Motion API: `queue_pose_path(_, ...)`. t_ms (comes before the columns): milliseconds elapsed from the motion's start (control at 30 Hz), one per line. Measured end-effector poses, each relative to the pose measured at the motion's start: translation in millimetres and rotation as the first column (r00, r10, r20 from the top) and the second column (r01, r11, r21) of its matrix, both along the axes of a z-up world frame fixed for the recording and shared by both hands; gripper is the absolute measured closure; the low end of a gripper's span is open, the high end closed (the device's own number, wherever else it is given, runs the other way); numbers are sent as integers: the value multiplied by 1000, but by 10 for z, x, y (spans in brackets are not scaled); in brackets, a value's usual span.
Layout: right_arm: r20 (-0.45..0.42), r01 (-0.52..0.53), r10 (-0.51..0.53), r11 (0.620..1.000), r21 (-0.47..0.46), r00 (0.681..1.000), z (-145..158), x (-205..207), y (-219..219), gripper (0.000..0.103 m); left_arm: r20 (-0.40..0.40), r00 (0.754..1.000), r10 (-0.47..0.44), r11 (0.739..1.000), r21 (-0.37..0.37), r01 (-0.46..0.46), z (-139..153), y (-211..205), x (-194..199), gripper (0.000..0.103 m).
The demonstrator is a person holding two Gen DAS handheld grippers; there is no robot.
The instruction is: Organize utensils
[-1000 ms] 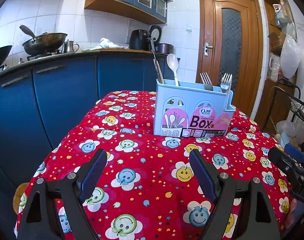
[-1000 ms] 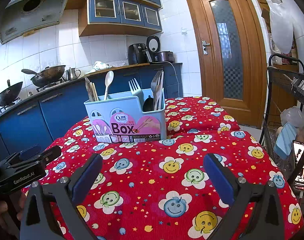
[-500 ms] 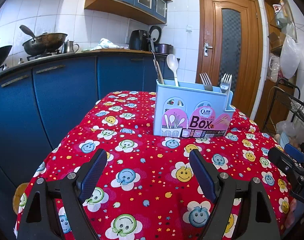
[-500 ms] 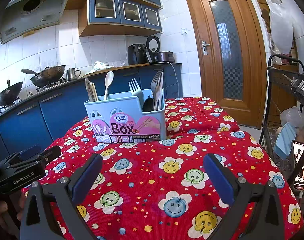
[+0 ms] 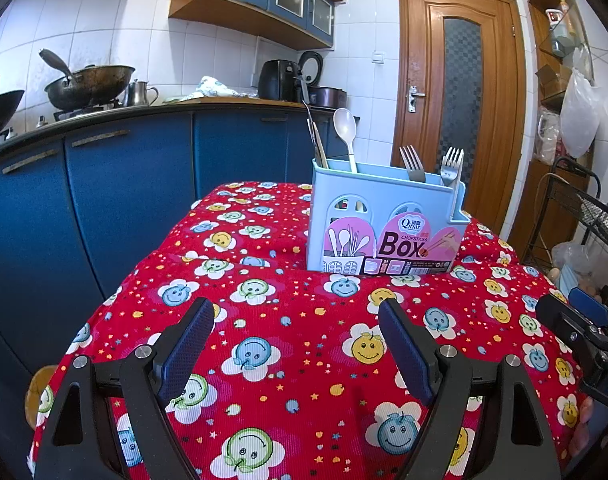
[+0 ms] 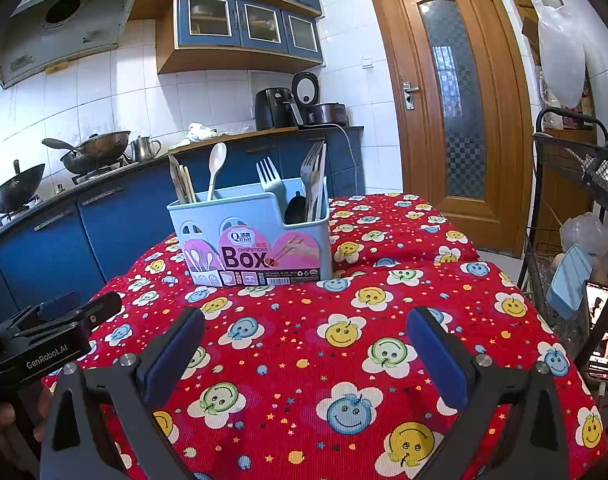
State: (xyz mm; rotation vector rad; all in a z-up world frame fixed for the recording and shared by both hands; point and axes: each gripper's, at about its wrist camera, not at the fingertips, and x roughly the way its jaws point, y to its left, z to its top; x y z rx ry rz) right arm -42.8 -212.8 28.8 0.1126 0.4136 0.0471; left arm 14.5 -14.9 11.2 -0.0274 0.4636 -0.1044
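Both claws hang spread wide with nothing between their pads: your left gripper [image 5: 292, 344] and your right gripper [image 6: 305, 344] hover low over the near half of the red smiley-face tablecloth [image 5: 304, 360], well short of anything to grasp. Each shows at the edge of the other's view, so you hold them side by side.

Further out, toward the far end of the table, the light blue utensil box [image 6: 252, 236] stands upright on the cloth. It already holds the chopsticks [image 6: 182, 184] and a white spoon [image 6: 216, 168] at its left end, a fork [image 6: 270, 178] near the middle, and more forks [image 6: 313, 172] with a dark spoon [image 6: 296, 210] at its right end. No loose utensil lies on the cloth in either view.

By the look of it, the sorting is either finished or about to be reworked inside the box. If you mean to move a piece between compartments, reach forward, close on a handle above the rim and lift straight up so the box does not tip.

Behind it run the blue cabinets [image 5: 124, 200] and the wooden door [image 6: 455, 92].
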Motion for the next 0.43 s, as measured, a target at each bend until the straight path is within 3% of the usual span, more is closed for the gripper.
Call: queue_pose_path(433,0,0,0,1000,1,1000,-4,2,-1,0,-2,1000,-1,1000,-3,1,0,1,-2,18)
